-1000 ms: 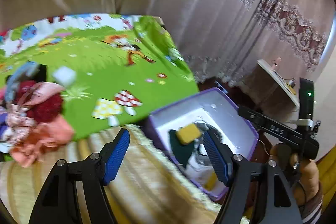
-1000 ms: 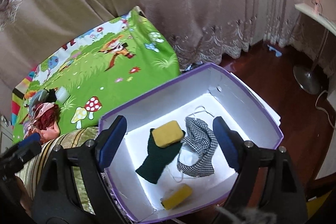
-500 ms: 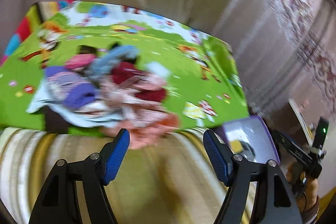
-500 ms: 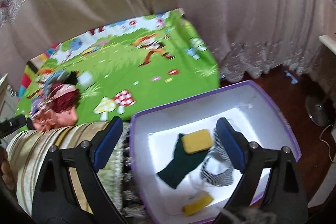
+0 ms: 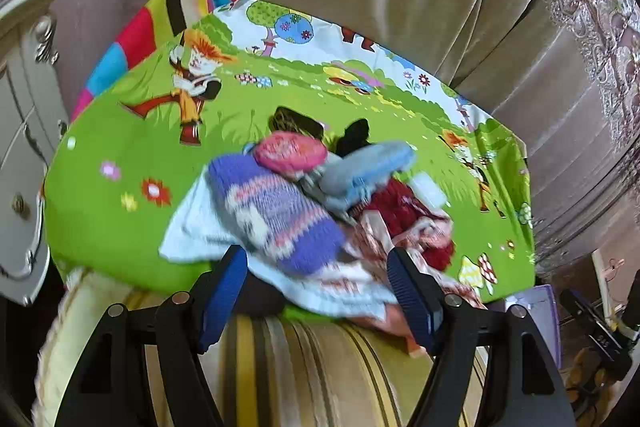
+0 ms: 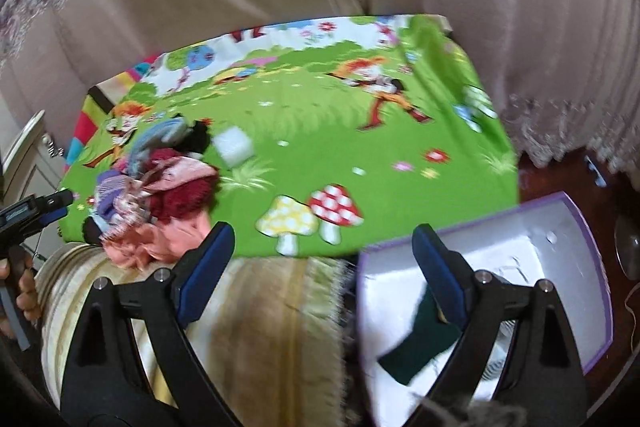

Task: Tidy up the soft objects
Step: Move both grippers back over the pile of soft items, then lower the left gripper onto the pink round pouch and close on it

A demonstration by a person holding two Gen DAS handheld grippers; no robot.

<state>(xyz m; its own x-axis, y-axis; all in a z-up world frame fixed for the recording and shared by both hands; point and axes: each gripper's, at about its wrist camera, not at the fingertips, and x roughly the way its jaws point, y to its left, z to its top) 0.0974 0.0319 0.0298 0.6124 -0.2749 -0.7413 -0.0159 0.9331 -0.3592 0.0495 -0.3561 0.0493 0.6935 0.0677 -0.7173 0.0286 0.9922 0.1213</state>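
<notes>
We hold the left tool (image 5: 316,291) wide open and empty at the heap of soft things (image 5: 320,203), mid-frame on the green mat (image 5: 120,219); the purple knit piece (image 5: 276,215) looks light and limp, so pinch its bunched near fold; right tool (image 6: 322,267) spread, empty.

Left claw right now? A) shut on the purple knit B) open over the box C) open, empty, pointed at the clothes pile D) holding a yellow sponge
C: the left claw has its jaws spread with nothing between them, and the clothes pile on the green mat lies just ahead; the box is off to its right.
</notes>
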